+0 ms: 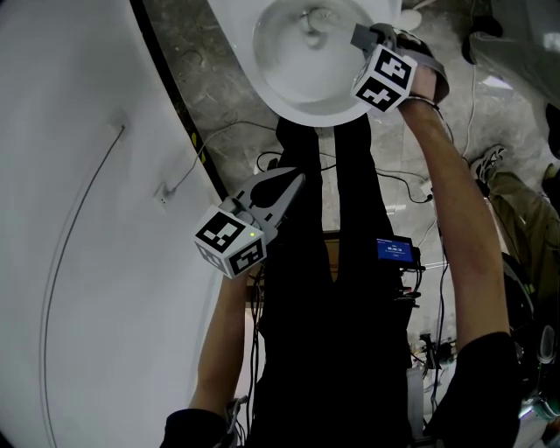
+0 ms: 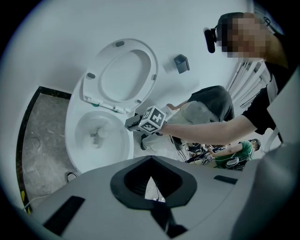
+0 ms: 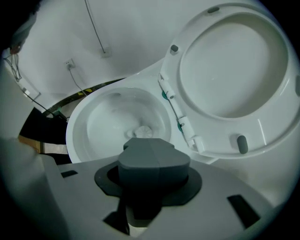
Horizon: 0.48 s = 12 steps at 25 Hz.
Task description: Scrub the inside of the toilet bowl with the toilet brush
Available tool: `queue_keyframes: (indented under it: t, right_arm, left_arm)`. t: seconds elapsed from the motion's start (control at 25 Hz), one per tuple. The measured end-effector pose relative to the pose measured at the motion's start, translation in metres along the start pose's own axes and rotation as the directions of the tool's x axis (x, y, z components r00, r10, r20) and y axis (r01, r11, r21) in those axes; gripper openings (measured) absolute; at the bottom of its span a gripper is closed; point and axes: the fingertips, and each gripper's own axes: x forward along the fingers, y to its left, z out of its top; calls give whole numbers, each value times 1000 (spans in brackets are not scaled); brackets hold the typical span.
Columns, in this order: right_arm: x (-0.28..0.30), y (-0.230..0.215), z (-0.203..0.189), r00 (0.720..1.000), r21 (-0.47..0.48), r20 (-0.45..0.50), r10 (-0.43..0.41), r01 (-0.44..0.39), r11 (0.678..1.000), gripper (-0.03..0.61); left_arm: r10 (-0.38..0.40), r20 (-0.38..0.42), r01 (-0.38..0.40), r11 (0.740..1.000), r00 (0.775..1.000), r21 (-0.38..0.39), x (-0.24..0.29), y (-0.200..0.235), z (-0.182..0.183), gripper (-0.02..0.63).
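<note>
The white toilet bowl (image 1: 297,109) (image 2: 75,157) (image 3: 75,126) stands with its seat (image 2: 126,70) (image 3: 234,70) raised. My right gripper (image 1: 363,37) (image 2: 131,123) (image 3: 152,157) hangs over the bowl's right rim, jaws shut on the toilet brush. The jaws hide the handle. The white brush head (image 1: 311,19) (image 2: 97,137) (image 3: 141,132) sits low in the bowl near the drain. My left gripper (image 1: 293,185) (image 2: 151,187) is held back from the toilet in front of my torso, pointing toward the bowl, its fingers together with nothing in them.
A curved white wall (image 1: 87,219) runs along the left, with a dark strip at the floor. Cables (image 1: 402,188) lie on the marble floor. A small blue-screen device (image 1: 395,250) hangs at my waist. Another person's shoe (image 1: 486,162) is at the right. A grey box (image 2: 181,63) is on the wall.
</note>
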Motion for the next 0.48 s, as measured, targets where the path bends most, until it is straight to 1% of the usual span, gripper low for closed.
queue_keyframes:
  t: [0.16, 0.4, 0.48]
  right_arm:
    - [4, 1, 8, 1000, 62, 1, 9, -9, 998, 164]
    - [6, 7, 26, 1000, 55, 13, 5, -6, 998, 164]
    - [6, 10, 35, 1000, 40, 22, 4, -4, 999, 164]
  left_arm:
    - [3, -1, -3, 1000, 1000, -3, -2, 1, 0, 9]
    - [3, -2, -3, 1000, 1000, -4, -4, 3, 0, 9]
    - [2, -3, -2, 1000, 1000, -5, -5, 3, -1, 9]
